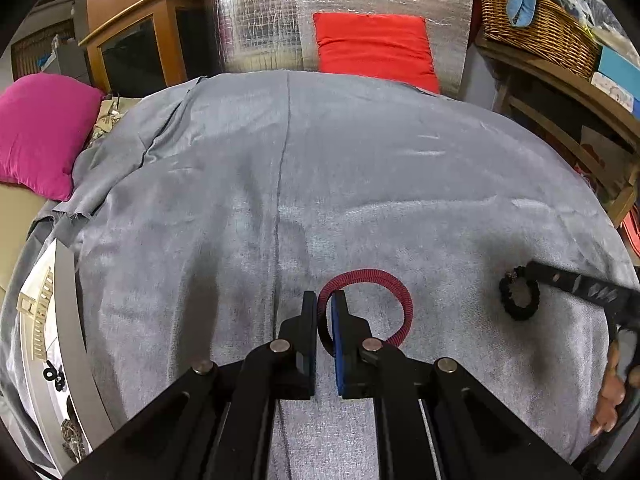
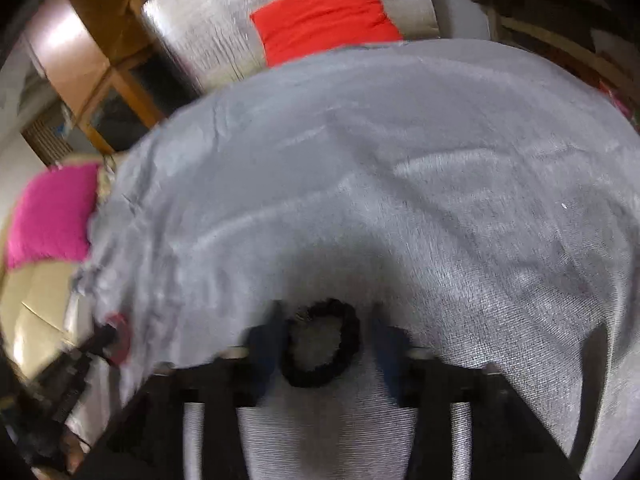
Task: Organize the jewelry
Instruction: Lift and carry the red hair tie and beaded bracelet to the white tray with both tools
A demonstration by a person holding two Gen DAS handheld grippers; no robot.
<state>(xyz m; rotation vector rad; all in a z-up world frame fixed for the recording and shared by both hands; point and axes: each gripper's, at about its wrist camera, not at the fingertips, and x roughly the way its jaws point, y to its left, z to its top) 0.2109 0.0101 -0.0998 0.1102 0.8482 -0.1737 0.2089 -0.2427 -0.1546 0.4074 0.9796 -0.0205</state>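
A red-and-black cord bracelet [image 1: 394,292] lies as a loop on the grey cloth [image 1: 360,180]. My left gripper [image 1: 323,304] is shut on the loop's left side, the cord pinched between its blue pads. A black beaded bracelet [image 1: 520,296] lies to the right; it also shows in the blurred right wrist view [image 2: 320,344]. My right gripper [image 2: 326,324] is open, its fingers on either side of the black bracelet, not touching it. The red bracelet [image 2: 122,336] and left gripper show at that view's left edge.
A white tray [image 1: 60,360] with a gold comb-like piece [image 1: 38,316] and small dark jewelry sits at the cloth's left edge. A magenta cushion [image 1: 40,132], a red cushion [image 1: 376,48], a wicker basket [image 1: 536,28] and wooden furniture surround the cloth.
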